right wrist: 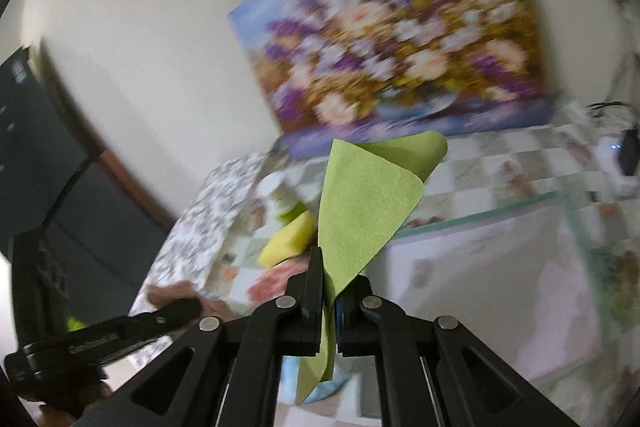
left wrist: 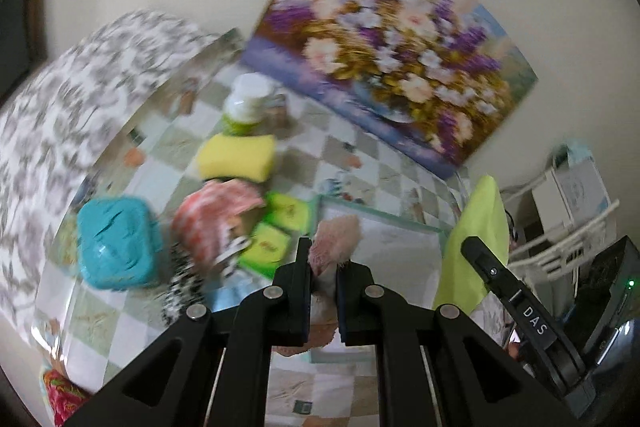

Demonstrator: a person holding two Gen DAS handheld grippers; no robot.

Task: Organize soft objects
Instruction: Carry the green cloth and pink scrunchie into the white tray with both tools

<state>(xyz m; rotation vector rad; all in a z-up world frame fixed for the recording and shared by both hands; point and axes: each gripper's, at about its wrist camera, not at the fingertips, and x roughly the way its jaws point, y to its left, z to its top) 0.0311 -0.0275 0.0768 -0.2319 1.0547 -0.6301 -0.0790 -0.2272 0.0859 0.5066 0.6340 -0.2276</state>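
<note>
Checkered tablecloth (left wrist: 352,147) under one yellow sponge (left wrist: 236,157), one teal cloth (left wrist: 116,243), two green pads (left wrist: 280,227).

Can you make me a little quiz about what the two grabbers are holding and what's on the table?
1. True or false: the right hand-held gripper is shut on a green cloth.
2. What does the left hand-held gripper pinch?
A. the yellow sponge
B. the pink fluffy cloth
C. the teal box
3. Fill in: a ____ painting leans against the wall.

Key: 1 true; 2 B; 3 flower.
</note>
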